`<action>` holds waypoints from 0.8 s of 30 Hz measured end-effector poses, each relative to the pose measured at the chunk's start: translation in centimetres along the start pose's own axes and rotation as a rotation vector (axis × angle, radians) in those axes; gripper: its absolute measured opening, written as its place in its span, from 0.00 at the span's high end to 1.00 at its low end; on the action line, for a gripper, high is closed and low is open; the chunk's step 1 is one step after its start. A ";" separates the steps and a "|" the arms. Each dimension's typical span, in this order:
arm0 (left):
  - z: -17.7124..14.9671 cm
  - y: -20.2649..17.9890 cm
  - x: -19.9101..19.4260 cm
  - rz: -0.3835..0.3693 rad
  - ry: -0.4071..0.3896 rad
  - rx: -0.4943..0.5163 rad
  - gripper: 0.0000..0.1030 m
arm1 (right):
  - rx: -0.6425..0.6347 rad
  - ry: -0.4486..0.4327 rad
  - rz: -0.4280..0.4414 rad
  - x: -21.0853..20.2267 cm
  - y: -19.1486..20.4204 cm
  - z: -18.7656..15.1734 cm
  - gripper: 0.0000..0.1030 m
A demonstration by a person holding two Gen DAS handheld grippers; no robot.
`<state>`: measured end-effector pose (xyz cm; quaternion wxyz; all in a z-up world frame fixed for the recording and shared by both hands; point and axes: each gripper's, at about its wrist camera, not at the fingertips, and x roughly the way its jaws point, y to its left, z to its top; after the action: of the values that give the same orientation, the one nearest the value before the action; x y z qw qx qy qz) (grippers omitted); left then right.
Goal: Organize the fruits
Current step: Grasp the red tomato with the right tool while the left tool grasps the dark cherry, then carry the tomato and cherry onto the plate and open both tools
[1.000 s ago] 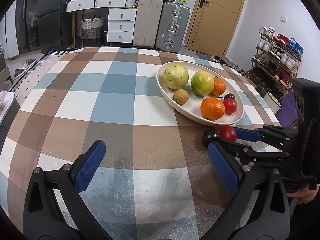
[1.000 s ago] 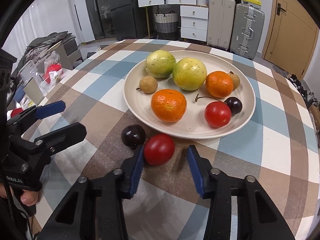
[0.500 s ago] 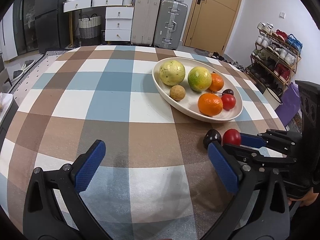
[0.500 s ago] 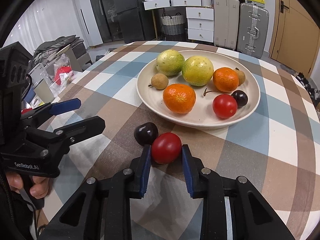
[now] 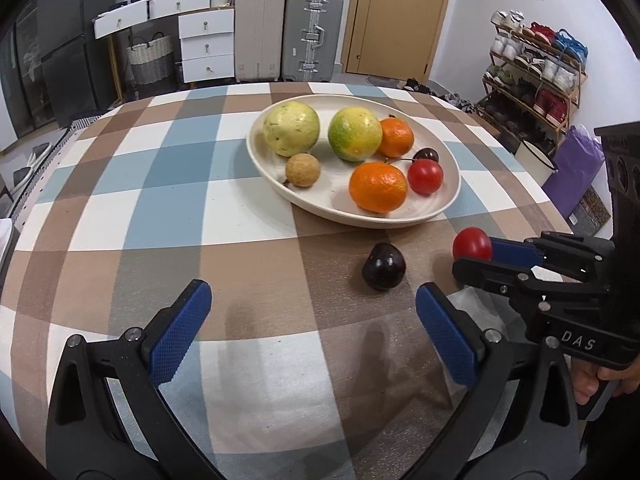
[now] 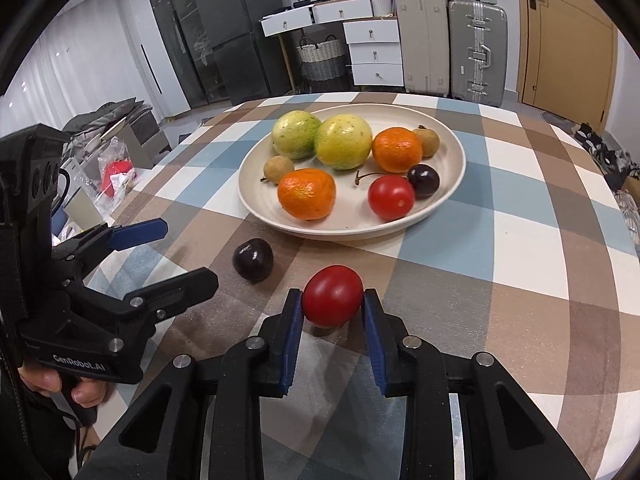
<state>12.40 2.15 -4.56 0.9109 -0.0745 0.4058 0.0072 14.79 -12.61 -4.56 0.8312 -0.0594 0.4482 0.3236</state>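
My right gripper (image 6: 332, 306) is shut on a red cherry tomato (image 6: 333, 296), held just above the checked tablecloth in front of the cream plate (image 6: 452, 184). The same tomato (image 5: 472, 243) shows in the left wrist view at the right gripper's tips (image 5: 474, 256). A dark cherry (image 6: 253, 259) lies loose on the cloth to the tomato's left, also seen as the dark cherry (image 5: 384, 266) ahead of my left gripper (image 5: 312, 312), which stands wide open and empty. On the plate (image 5: 264, 160) lie two green-yellow fruits, two oranges, a red tomato, a dark cherry and small brown fruits.
The round table's checked cloth (image 5: 152, 216) stretches left of the plate. Beyond the table stand suitcases (image 5: 312, 32), white drawers (image 5: 206, 46), a door and a shoe rack (image 5: 536, 72). A person's hand (image 6: 68, 388) holds the left gripper's handle.
The right gripper's jaws closed on the red tomato and lifted it a little, away from the dark cherry. Both views shifted slightly; the left gripper stayed open.
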 end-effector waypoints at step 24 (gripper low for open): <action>0.7 -3.3 2.1 -0.125 0.060 0.105 0.77 | 0.041 -0.018 -0.017 -0.7 -1.3 -0.1 0.71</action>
<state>14.57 -1.11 -5.17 0.8997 -0.0519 0.4271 -0.0734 15.24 -14.02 -4.30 0.8388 -0.0433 0.4468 0.3081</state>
